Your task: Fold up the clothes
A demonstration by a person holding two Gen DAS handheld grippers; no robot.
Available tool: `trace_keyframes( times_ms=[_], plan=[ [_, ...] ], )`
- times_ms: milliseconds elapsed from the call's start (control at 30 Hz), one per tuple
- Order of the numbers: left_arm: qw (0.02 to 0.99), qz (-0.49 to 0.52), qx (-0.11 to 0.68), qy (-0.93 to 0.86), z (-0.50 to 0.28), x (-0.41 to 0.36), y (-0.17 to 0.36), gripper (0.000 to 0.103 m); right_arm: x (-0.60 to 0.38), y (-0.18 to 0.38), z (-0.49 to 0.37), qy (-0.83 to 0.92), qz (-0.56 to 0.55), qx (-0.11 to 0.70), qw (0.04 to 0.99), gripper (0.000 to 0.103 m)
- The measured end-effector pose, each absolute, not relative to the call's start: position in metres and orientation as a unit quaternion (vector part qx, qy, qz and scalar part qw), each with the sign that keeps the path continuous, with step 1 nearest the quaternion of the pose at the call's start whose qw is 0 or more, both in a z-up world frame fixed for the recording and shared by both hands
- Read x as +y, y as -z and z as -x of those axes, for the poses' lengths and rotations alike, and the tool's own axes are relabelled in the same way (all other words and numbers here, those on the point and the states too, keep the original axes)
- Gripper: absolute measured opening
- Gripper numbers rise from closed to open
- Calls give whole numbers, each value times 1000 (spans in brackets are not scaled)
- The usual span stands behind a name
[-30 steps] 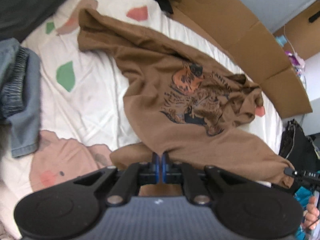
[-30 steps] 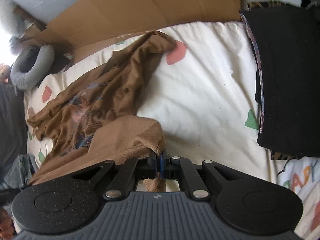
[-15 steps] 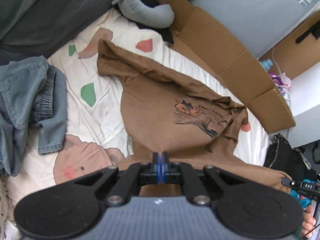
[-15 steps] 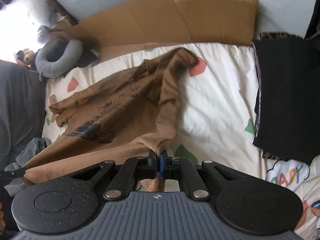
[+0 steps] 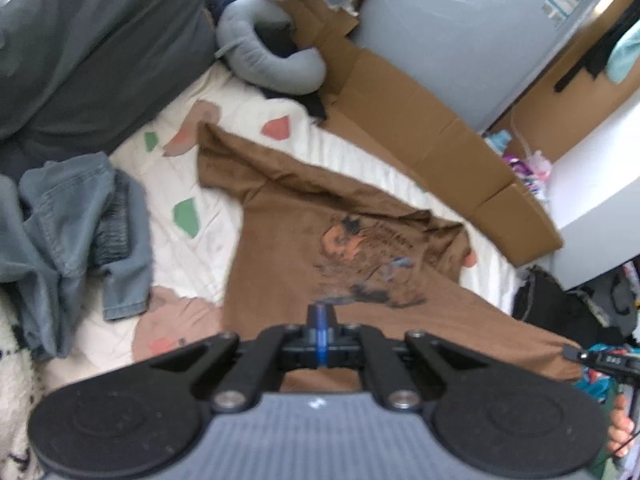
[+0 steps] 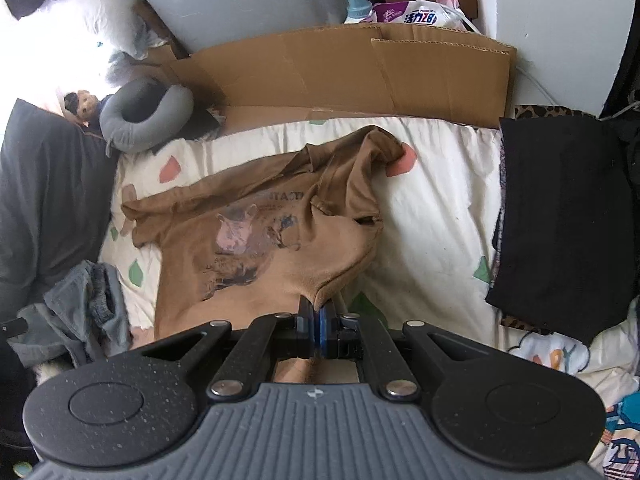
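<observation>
A brown T-shirt [image 5: 288, 248] with a printed picture on its chest hangs from both grippers over the patterned white bedsheet [image 5: 192, 236]. Its far end with the sleeves still rests on the bed. My left gripper [image 5: 321, 312] is shut on the shirt's near hem. In the right wrist view the same brown T-shirt [image 6: 256, 240] rises to my right gripper [image 6: 318, 310], which is shut on the other hem corner. The hem stretches between the two grippers. The right gripper's tip shows at the lower right of the left wrist view.
Crumpled blue jeans [image 5: 76, 216] lie at the bed's left. A grey neck pillow [image 6: 140, 120] and flattened cardboard [image 6: 340, 72] line the far side. A folded black garment [image 6: 560, 216] sits at the right. A dark grey blanket [image 5: 88, 48] covers the far left.
Both grippers have risen with the shirt's hem, lifting the near part of the shirt off the bed and pulling it smoother. More of the room shows in both views.
</observation>
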State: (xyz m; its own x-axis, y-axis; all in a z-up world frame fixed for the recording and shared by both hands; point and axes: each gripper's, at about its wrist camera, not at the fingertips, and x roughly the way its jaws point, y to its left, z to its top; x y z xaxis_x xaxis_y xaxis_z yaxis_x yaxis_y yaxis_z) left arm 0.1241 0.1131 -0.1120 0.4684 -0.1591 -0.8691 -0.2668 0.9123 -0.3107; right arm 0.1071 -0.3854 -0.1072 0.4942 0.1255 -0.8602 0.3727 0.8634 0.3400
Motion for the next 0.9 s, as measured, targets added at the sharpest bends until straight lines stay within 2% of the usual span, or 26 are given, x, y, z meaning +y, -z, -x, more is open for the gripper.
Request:
trace_keyframes(
  times_ms=[233,333,400,633,767,900],
  plan=[
    [805,253,534,-50,-110,138,157,0,-392,144,-89,97,-262,517,809,0],
    [797,261,542,-53,-109,144,180,3,-399,157,-84,105,-268,521,803,0],
    [791,266,547,-57,-109,147,195,10,-404,167,-82,113,-266,525,800,0],
    [765,272,581,-56,-112,143,258,16,-426,198,-68,140,-273,533,789,0],
    [759,247,600,-54,-114,133,298,37,-437,222,-60,156,-274,545,777,0],
    [755,232,611,-53,-114,124,335,46,-444,242,-51,170,-276,549,770,0]
  ],
)
